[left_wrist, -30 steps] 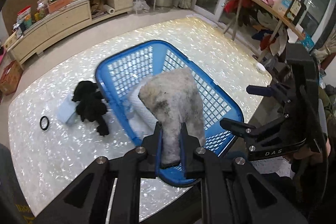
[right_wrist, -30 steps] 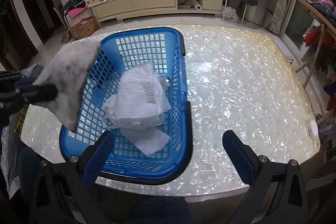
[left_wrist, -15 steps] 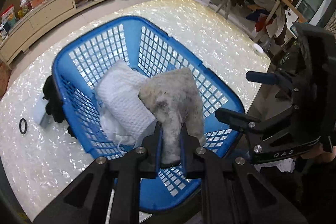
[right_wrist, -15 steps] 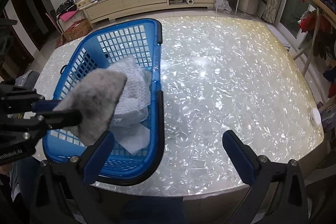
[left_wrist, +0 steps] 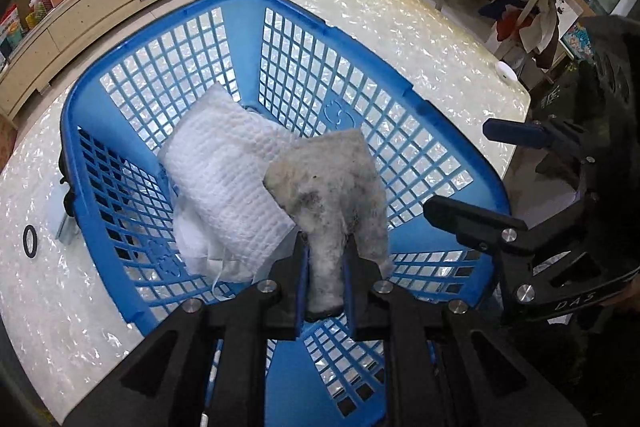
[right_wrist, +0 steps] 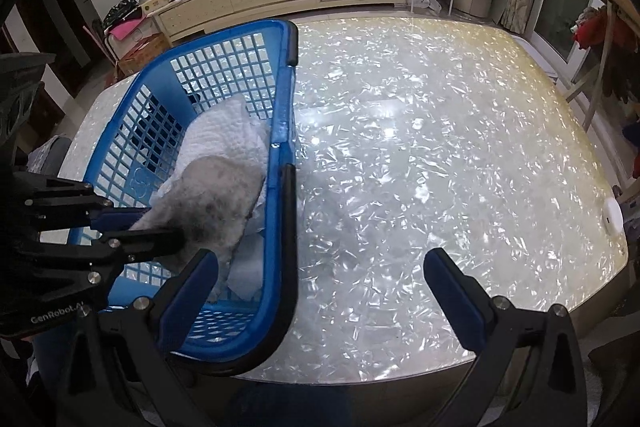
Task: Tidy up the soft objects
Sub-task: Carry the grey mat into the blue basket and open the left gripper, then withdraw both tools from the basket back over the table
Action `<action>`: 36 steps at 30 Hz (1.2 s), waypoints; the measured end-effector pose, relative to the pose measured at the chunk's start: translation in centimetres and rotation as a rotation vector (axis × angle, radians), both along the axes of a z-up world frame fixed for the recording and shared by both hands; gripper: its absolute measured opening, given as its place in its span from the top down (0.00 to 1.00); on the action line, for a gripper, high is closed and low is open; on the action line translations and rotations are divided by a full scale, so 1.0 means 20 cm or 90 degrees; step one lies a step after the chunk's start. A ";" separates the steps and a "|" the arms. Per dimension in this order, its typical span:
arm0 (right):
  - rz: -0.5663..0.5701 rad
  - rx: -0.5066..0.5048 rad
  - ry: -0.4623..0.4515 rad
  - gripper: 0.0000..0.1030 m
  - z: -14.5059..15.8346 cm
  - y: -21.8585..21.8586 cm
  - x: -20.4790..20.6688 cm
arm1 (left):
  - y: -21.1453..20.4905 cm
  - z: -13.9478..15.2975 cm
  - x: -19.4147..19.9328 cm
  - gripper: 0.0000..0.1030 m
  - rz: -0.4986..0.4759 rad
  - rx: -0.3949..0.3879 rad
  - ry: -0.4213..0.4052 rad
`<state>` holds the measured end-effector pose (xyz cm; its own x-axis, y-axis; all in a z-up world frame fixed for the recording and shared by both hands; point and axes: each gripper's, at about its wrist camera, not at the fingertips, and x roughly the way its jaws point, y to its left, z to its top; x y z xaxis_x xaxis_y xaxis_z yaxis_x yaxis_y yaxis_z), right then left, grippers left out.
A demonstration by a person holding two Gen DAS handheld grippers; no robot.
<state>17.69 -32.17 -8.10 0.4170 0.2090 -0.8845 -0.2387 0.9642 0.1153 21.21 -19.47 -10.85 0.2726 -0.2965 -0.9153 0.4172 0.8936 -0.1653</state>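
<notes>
while my left gripper (left_wrist: 325, 269) pinches the grey fuzzy cloth (left_wrist: 332, 195) by its lower end, the rest of it stands up between the fingers and flops forward over the inside of the blue basket (left_wrist: 400, 99). it hangs just above the white waffle towel (left_wrist: 224, 163) that already lies crumpled on the basket floor, and i cannot tell whether the two are touching. the basket sits on the pearly table (right_wrist: 440, 147), near its front left corner as my right camera sees it.

my right gripper (right_wrist: 320, 279) holds nothing; its blue pads stand wide apart, straddling the basket's near black handle (right_wrist: 289, 227) and bare tabletop.

the cloth looks light and limp (a plush, matted pile, grubby in patches), so i judge it will sag and fold wherever it is unsupported and will not slip from the pads easily. a pinch on an edge or corner is enough to carry it; a hold on a bunched middle fold would keep it more compact. once let go i expect it to drop in a loose heap on the towel. it could snag on the basket's lattice wall or drape over the rim, so i would let go well inside.

a black ring (left_wrist: 30, 241) lies on the table outside the basket.
</notes>
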 end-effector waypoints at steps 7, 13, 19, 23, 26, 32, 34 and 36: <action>-0.006 0.002 0.000 0.00 0.01 -0.02 -0.01 | 0.00 -0.01 0.00 0.82 0.003 0.007 -0.009; -0.007 0.001 0.001 0.00 0.01 -0.01 -0.02 | 0.01 0.02 0.00 0.54 0.007 0.029 -0.038; -0.006 -0.002 -0.008 0.00 0.05 0.00 -0.03 | 0.05 0.08 -0.02 0.38 0.021 0.041 -0.067; -0.003 -0.004 -0.015 0.00 0.07 0.02 -0.03 | 0.10 0.14 -0.04 0.33 0.032 0.043 -0.087; 0.003 -0.004 -0.023 0.00 0.11 0.04 -0.04 | 0.14 0.20 -0.06 0.33 0.043 0.034 -0.101; 0.015 -0.005 -0.039 0.00 0.17 0.11 -0.05 | 0.28 0.31 -0.11 0.20 0.080 0.018 -0.124; 0.022 -0.008 -0.046 0.00 0.20 0.15 -0.06 | 0.33 0.34 -0.12 0.18 0.093 0.012 -0.129; 0.028 -0.010 -0.051 0.00 0.22 0.18 -0.06 | 0.39 0.37 -0.15 0.17 0.103 0.003 -0.140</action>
<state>16.40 -28.57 -3.79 0.4772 0.2156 -0.8520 -0.2888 0.9541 0.0796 18.12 -11.73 -3.43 0.5084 -0.2282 -0.8303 0.2943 0.9522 -0.0815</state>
